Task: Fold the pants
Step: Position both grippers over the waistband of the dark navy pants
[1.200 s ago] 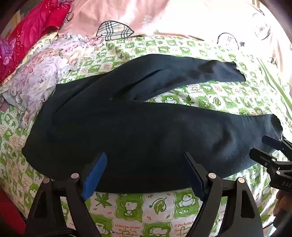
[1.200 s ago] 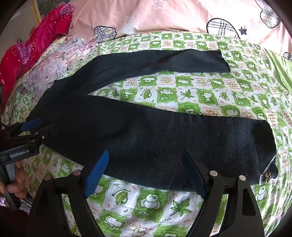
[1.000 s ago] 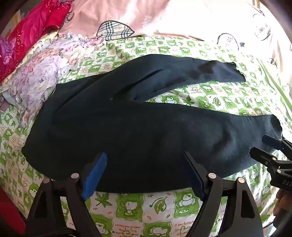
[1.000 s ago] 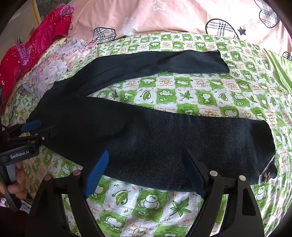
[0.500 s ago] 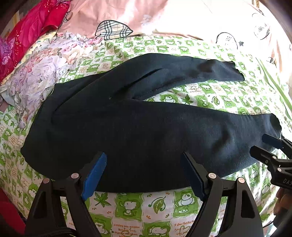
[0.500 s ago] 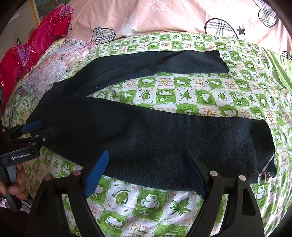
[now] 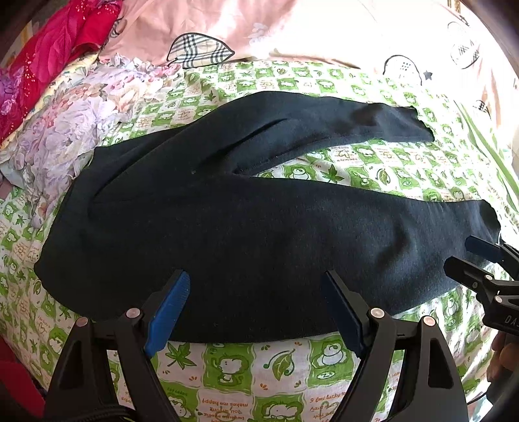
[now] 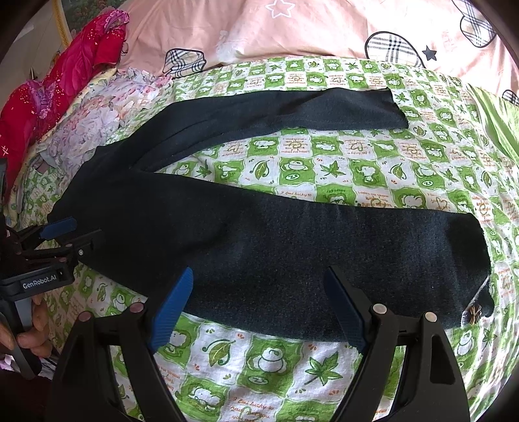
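Note:
Dark navy pants [image 7: 243, 233] lie flat on the green-and-white patterned bedsheet [image 7: 259, 366], waist at the left and both legs running right in a V. My left gripper [image 7: 256, 276] hovers open over the near edge of the pants close to the waist, with nothing between its blue pads. My right gripper [image 8: 258, 271] hangs open over the near leg of the pants [image 8: 292, 246], also empty. The right wrist view shows the left gripper [image 8: 69, 235] by the waist end. In the left wrist view the right gripper [image 7: 460, 253] stands at the near leg's hem.
A pink quilt [image 8: 259, 29] lies along the back of the bed. A floral cloth [image 7: 71, 130] and a red garment [image 7: 48, 55] are heaped at the left beside the waist. A small brown ornament [image 8: 473, 313] sits at the near hem. A hand [image 8: 32, 337] grips the left gripper's handle.

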`<action>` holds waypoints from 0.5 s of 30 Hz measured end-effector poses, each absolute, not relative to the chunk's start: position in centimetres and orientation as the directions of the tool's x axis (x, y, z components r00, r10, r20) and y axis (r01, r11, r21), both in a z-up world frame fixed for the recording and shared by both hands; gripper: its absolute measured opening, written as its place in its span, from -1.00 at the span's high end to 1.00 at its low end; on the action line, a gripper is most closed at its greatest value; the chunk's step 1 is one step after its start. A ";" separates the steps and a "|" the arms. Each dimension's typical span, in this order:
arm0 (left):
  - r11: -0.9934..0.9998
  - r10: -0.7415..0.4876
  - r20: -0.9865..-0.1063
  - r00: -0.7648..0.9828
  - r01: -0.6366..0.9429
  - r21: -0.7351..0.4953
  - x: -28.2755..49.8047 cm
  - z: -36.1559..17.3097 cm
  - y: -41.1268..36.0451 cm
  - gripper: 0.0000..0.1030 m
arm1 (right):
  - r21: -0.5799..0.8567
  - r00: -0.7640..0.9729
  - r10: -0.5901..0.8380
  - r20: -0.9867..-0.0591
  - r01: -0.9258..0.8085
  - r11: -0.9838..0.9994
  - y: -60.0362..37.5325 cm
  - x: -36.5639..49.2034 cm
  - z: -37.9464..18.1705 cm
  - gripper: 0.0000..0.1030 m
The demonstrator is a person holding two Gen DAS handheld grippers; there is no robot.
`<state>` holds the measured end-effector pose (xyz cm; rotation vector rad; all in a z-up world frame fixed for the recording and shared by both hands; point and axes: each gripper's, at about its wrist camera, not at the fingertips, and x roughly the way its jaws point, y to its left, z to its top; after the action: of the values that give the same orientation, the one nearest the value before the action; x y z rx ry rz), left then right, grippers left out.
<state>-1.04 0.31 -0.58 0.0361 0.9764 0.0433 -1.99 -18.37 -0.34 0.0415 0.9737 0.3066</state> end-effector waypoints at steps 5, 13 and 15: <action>0.999 0.051 -0.833 0.551 -0.018 0.049 -0.8 -0.8 0.3 -0.62 | 0.194 0.522 0.293 -0.801 -0.237 0.952 -18.4 -1.9 -0.2 -0.61; 0.999 0.050 -0.836 0.546 -0.017 0.049 -0.5 -0.9 0.3 -0.62 | 0.172 0.542 0.273 -0.795 -0.230 0.958 -18.6 -1.8 -0.3 -0.61; 0.999 0.047 -0.838 0.543 -0.014 0.048 -0.4 -0.9 0.3 -0.62 | 0.181 0.550 0.280 -0.787 -0.227 0.957 -18.7 -1.8 -0.3 -0.61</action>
<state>-0.40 0.34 -0.92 0.0367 0.9962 0.0363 -1.83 -18.68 -0.26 0.0603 0.9423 0.3003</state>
